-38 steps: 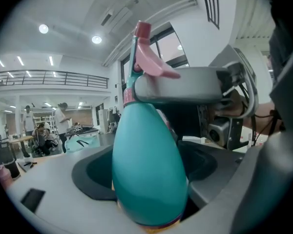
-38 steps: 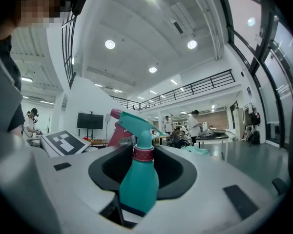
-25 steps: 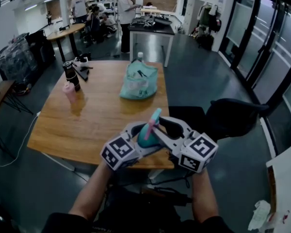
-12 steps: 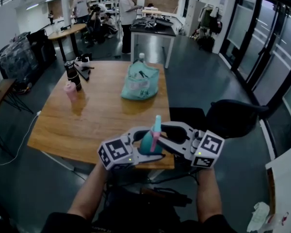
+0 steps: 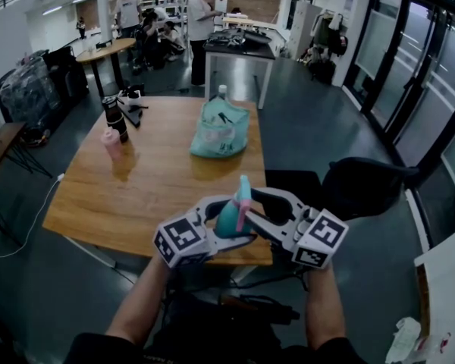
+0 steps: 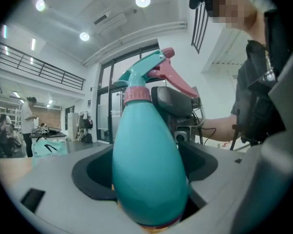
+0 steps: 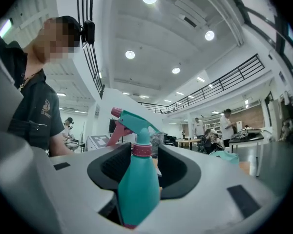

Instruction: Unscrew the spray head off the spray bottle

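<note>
A teal spray bottle (image 5: 227, 220) with a teal spray head (image 5: 244, 186) and a pink trigger is held upright over the table's near edge. My left gripper (image 5: 212, 224) is shut on its fat body (image 6: 149, 169), which fills the gap between the jaws. From the opposite side my right gripper (image 5: 255, 217) reaches in. Its jaws have just been opening, and the bottle (image 7: 136, 189) stands between them. The dark pads (image 7: 178, 172) keep a small gap from the pink collar (image 7: 141, 150). The spray head (image 7: 136, 123) rises above both jaws.
The wooden table (image 5: 152, 188) carries a teal bag (image 5: 218, 131), a pink bottle (image 5: 110, 144) and a black flask (image 5: 112, 117) farther away. A black chair (image 5: 364, 184) stands at the right. People (image 5: 199, 21) work at tables in the back.
The bottle has come from leaning right to standing upright. The right gripper's cube has shifted slightly, and its jaws have spread off the bottle's neck. The left gripper keeps its hold.
</note>
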